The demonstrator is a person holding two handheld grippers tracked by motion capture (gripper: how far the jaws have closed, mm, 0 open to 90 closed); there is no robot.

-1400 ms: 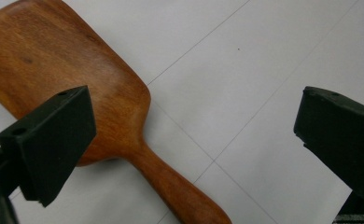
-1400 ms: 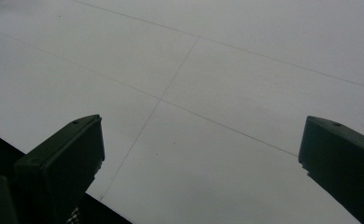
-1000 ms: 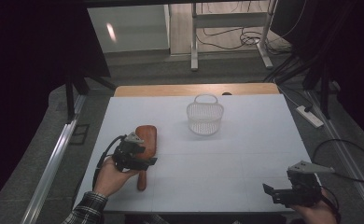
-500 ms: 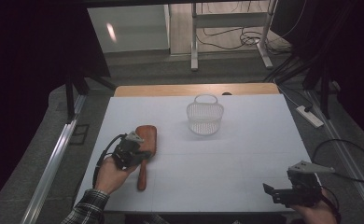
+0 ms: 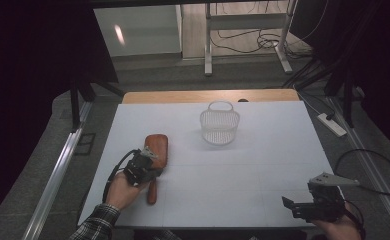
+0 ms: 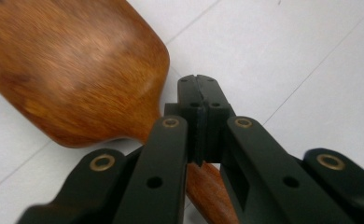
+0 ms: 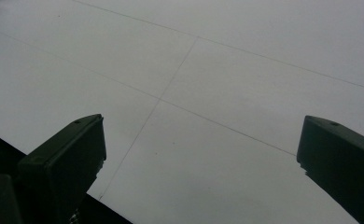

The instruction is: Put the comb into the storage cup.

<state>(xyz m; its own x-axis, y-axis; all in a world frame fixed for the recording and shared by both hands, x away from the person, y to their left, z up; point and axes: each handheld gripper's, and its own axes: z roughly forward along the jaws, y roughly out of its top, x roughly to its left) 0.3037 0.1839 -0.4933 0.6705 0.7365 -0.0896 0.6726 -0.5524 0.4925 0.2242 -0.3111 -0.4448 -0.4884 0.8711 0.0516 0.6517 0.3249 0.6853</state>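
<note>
A white table (image 5: 263,170) held two things: one white mesh basket (image 5: 219,126) toward the far edge, and one wooden spatula (image 5: 155,152) near the left front. The spatula looked stiff, light and smooth, probably best gripped at the narrow neck. There the left gripper (image 6: 198,100) sat with its jaws pressed together beside the neck, apparently clamping nothing. The right gripper (image 7: 201,154) hung wide open over bare table, well apart.
</note>
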